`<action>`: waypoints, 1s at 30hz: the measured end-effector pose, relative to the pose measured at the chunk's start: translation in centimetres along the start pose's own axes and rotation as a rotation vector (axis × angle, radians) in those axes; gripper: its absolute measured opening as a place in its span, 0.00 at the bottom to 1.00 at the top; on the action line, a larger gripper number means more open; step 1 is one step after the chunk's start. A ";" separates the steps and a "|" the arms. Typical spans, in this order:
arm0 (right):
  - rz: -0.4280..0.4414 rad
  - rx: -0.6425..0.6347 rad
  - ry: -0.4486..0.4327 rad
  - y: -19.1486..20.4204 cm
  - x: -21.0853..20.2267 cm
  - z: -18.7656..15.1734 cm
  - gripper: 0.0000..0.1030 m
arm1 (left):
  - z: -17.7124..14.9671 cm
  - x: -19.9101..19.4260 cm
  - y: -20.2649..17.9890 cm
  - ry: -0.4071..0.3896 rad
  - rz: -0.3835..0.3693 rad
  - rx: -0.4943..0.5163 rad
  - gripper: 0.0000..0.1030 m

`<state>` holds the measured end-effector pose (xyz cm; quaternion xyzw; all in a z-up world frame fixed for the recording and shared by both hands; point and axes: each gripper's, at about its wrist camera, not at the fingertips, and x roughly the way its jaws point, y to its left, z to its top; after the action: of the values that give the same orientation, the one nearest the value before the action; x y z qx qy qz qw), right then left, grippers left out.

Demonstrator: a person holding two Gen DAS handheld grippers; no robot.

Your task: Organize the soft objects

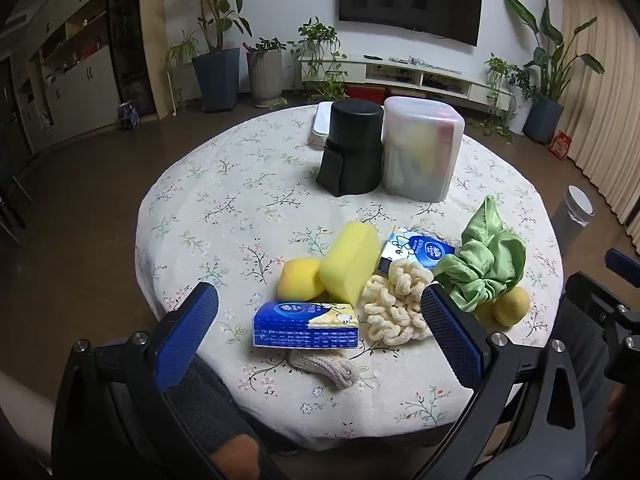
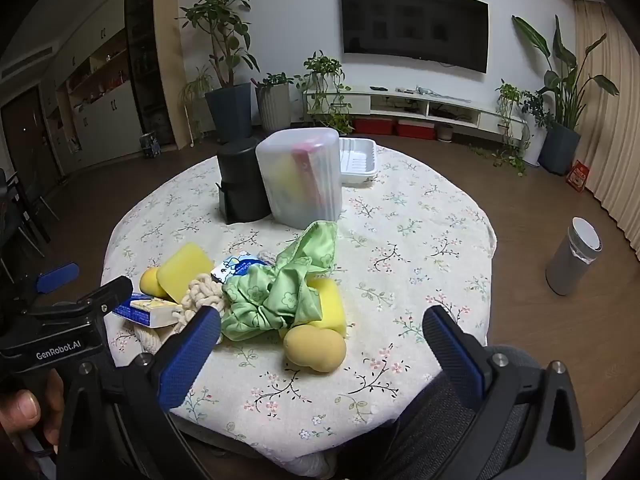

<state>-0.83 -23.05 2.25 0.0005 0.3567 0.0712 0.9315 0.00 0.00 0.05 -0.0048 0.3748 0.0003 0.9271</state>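
Observation:
A heap of soft things lies on the near half of the round table. It holds a big yellow sponge, a small round yellow sponge, two blue tissue packs, a cream knotted rope and a green cloth. In the right wrist view the green cloth lies over a yellow sponge, with a peanut-shaped yellow sponge in front. My left gripper hangs open over the near tissue pack. My right gripper is open, nothing between its fingers.
At the far side stand a black cylindrical container, a frosted plastic box with items inside, and a white tray behind them. A grey bin stands on the floor to the right. Plants and a TV cabinet line the wall.

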 end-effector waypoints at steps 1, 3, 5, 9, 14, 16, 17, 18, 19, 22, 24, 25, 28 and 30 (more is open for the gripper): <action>0.001 0.001 -0.003 0.0 0.0 0.0 1.00 | 0.0 0.0 0.0 -0.002 -0.002 -0.002 1.00; -0.001 -0.001 -0.001 -0.1 0.0 0.0 1.00 | 0.1 0.5 0.1 0.022 -0.005 -0.010 1.00; -0.003 -0.003 -0.003 -0.1 0.1 0.0 1.00 | -0.2 0.4 0.3 0.013 -0.018 -0.019 1.00; -0.004 -0.006 -0.005 0.0 0.1 -0.1 1.00 | -0.2 0.6 0.3 0.008 -0.012 -0.008 1.00; -0.003 -0.002 -0.002 -0.1 0.1 0.0 1.00 | -0.2 0.4 -0.1 0.010 -0.002 -0.003 1.00; -0.003 -0.003 -0.002 -0.1 0.1 0.0 1.00 | -0.2 0.4 -0.1 0.010 -0.003 -0.004 1.00; -0.003 -0.003 -0.002 -0.1 0.0 0.0 1.00 | -0.2 0.5 0.0 0.011 -0.004 -0.004 1.00; -0.003 -0.003 -0.003 -0.1 0.0 0.0 1.00 | -0.2 0.5 0.0 0.010 -0.004 -0.005 1.00; -0.003 -0.003 -0.004 -0.1 0.0 0.0 1.00 | -0.2 0.5 0.0 0.011 -0.004 -0.005 1.00; -0.003 -0.002 -0.003 0.0 0.0 0.0 1.00 | -0.2 0.5 0.0 0.011 -0.003 -0.006 1.00; -0.004 -0.002 -0.003 0.0 0.1 0.0 1.00 | -0.2 0.4 0.0 0.011 -0.004 -0.007 1.00; -0.003 -0.002 -0.003 0.0 0.1 0.0 1.00 | -0.2 0.4 -0.1 0.011 -0.005 -0.007 1.00; -0.003 -0.002 -0.003 0.0 0.1 -0.1 1.00 | -0.2 0.4 0.0 0.011 -0.006 -0.006 1.00; -0.003 -0.003 -0.003 0.0 0.1 -0.1 1.00 | -0.2 0.4 0.0 0.011 -0.006 -0.007 1.00</action>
<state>-0.81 -23.07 2.15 -0.0012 0.3554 0.0701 0.9321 0.19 -0.02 -0.37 -0.0090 0.3799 -0.0011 0.9250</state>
